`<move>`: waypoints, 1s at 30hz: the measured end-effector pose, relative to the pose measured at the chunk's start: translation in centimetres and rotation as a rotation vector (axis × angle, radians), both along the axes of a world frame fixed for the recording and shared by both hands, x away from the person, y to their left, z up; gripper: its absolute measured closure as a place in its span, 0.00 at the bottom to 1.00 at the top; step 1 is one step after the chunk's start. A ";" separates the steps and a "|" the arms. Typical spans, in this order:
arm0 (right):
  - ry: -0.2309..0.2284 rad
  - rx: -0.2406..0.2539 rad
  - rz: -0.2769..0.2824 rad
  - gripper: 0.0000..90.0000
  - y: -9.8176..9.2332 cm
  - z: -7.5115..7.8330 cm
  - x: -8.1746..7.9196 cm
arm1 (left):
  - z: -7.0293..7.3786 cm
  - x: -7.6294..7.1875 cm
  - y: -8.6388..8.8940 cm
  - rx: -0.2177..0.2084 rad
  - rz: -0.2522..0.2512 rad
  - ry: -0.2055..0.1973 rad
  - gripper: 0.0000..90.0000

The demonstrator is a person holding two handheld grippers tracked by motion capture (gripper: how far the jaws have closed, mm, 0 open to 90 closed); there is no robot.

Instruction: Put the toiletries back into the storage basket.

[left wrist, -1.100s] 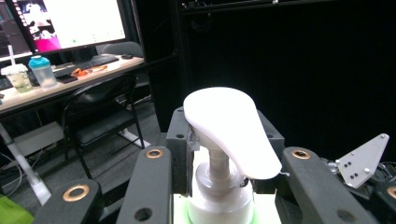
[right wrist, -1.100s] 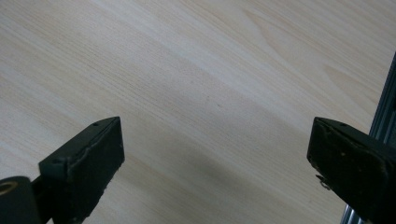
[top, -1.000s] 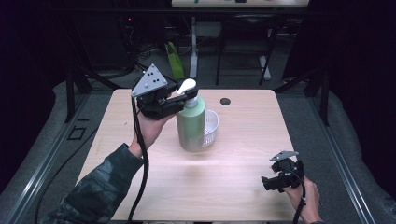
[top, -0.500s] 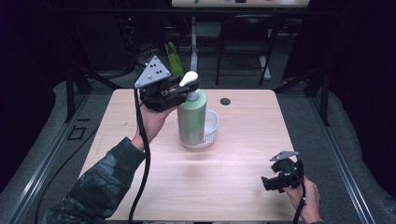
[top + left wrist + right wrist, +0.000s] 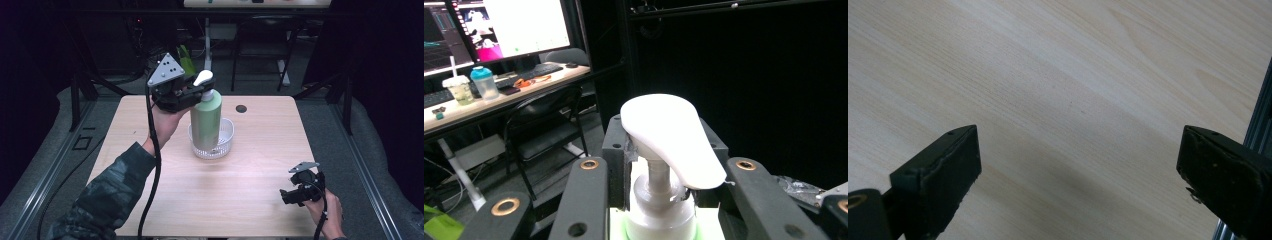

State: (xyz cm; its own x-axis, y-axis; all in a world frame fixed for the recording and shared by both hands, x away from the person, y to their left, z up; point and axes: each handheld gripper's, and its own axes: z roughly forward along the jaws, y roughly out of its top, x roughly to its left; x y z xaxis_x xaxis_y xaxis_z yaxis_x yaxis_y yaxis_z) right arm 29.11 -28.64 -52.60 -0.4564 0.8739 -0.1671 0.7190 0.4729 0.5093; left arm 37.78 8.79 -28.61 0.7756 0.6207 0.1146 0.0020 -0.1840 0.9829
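Bottle (image 5: pixel 206 120) is hanging upright in the upper middle of the high view, green body and white pump head (image 5: pixel 202 77), and the left gripper (image 5: pixel 196 93) is clamping it at the neck, just under that pump. In the left gripper view the white pump head (image 5: pixel 671 137) is sitting right between the two black jaws, low in the centre of the frame, the jaws pressing in on the collar from both sides. The bottle's base is sitting inside the rim of the white mesh basket (image 5: pixel 227 135) at the centre of the wooden table (image 5: pixel 260 200); whether it is touching the basket floor is hard to tell. Over in the lower right of the high view, the right gripper (image 5: pixel 291 194) is resting low near the table's near edge, well apart from the bottle. In the right gripper view its jaws are standing wide apart, nothing between them, just bare wood grain (image 5: pixel 1073 100) below.
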 end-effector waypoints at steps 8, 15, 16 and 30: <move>0.000 0.000 0.000 0.04 0.0 0.0 0.0 | 0.2 0.6 -0.2 -0.001 0.008 0.003 0.75; 0.005 0.002 0.004 0.04 0.0 0.0 0.0 | 0.3 1.5 -0.5 0.003 0.017 0.013 0.75; 0.006 0.003 0.003 0.04 0.1 0.0 0.0 | 0.3 1.5 -0.5 0.003 0.017 0.013 0.75; 0.004 0.004 0.002 0.04 0.0 0.0 0.0 | 0.1 2.9 -1.2 0.019 0.037 0.026 0.75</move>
State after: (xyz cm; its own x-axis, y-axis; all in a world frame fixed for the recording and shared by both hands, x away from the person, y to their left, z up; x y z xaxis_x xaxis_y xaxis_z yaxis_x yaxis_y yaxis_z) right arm 29.13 -28.65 -52.64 -0.4584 0.8740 -0.1613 0.7204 0.4717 0.5085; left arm 40.68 7.64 -28.52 0.7550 0.6470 0.1063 0.0350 -0.2016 0.9788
